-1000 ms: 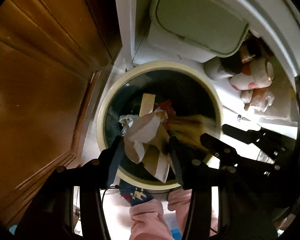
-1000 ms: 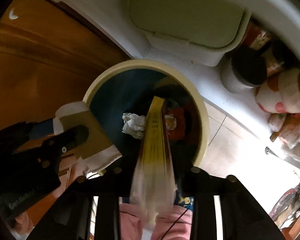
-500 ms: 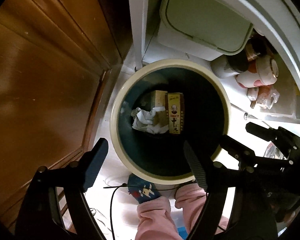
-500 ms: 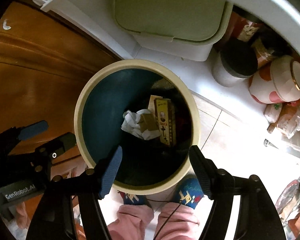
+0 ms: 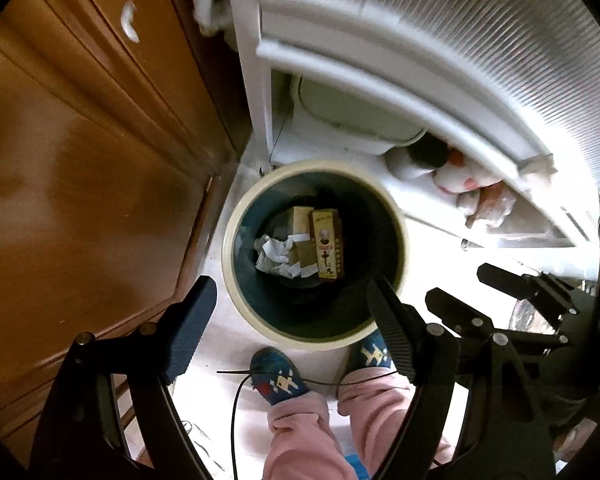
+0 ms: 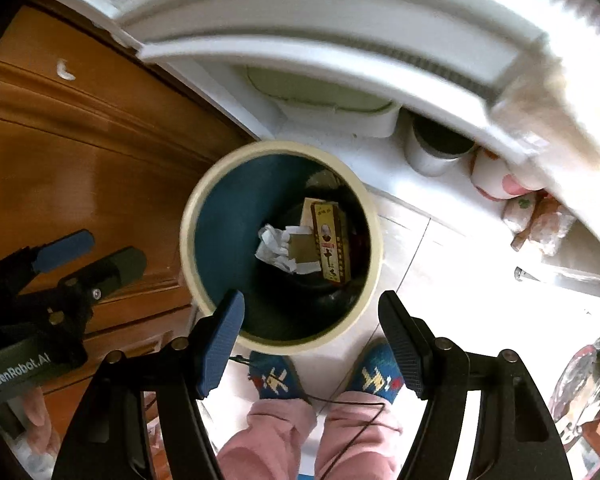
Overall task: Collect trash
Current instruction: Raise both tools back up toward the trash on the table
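Note:
A round waste bin with a cream rim [image 5: 236,292] [image 6: 188,256] and dark inside stands on the pale floor below me. At its bottom lie a yellow printed carton [image 5: 327,244] [image 6: 331,244], crumpled white paper [image 5: 274,256] [image 6: 274,250] and a brown cardboard piece [image 5: 300,220] [image 6: 302,250]. My left gripper [image 5: 290,308] hangs high over the bin's near rim, open, nothing between its fingers. My right gripper [image 6: 312,328] hovers likewise over the near rim, open and empty. Each gripper shows in the other's view, the right one [image 5: 500,300] and the left one [image 6: 80,260].
A brown wooden cabinet [image 5: 80,160] stands left of the bin. A white ribbed door [image 5: 440,60] overhangs at the top, with a pale lidded bin [image 6: 320,100], a grey canister [image 6: 432,152] and a spotted pot [image 6: 496,180] beneath it. The person's pink trouser legs and blue slippers [image 6: 276,380] stand just behind the bin.
Both grippers opened and dropped their trash, the paper with cardboard and the yellow carton, into the bin. Both then rose, so the bin looks smaller and the white door came into view.

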`<action>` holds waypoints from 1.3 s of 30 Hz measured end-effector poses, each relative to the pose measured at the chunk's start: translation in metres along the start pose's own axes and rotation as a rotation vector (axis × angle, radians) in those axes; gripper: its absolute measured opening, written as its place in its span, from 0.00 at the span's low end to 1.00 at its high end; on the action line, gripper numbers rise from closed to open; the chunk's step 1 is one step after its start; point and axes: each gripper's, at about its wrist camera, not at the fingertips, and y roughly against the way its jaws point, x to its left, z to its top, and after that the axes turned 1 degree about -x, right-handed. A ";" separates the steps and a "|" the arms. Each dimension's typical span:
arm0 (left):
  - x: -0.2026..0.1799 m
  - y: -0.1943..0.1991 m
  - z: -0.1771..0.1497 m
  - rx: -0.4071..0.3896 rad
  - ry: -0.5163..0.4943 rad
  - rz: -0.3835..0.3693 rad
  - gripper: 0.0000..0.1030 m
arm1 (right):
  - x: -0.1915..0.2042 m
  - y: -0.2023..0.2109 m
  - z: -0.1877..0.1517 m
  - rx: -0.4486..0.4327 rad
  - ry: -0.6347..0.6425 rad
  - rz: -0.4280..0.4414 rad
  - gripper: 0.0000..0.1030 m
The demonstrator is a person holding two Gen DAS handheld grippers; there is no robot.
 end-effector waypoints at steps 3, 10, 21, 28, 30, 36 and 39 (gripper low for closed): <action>-0.003 0.032 0.000 -0.031 0.007 -0.004 0.73 | 0.004 0.031 -0.005 -0.025 0.010 0.002 0.69; -0.011 0.136 0.000 -0.111 0.037 -0.025 0.73 | 0.018 0.118 -0.016 -0.077 0.025 0.019 0.69; -0.029 0.324 0.000 -0.300 0.018 -0.029 0.73 | 0.045 0.296 -0.029 -0.183 0.117 0.055 0.69; -0.038 0.436 0.003 -0.441 0.014 0.002 0.73 | 0.062 0.403 -0.024 -0.291 0.202 0.069 0.69; -0.043 0.461 0.004 -0.474 0.016 0.024 0.73 | 0.066 0.431 -0.019 -0.328 0.223 0.065 0.69; -0.048 0.527 0.017 -0.524 0.053 0.160 0.73 | 0.070 0.517 0.004 -0.462 0.272 0.101 0.68; -0.045 0.552 0.027 -0.546 0.087 0.180 0.73 | 0.076 0.552 0.017 -0.538 0.294 0.115 0.68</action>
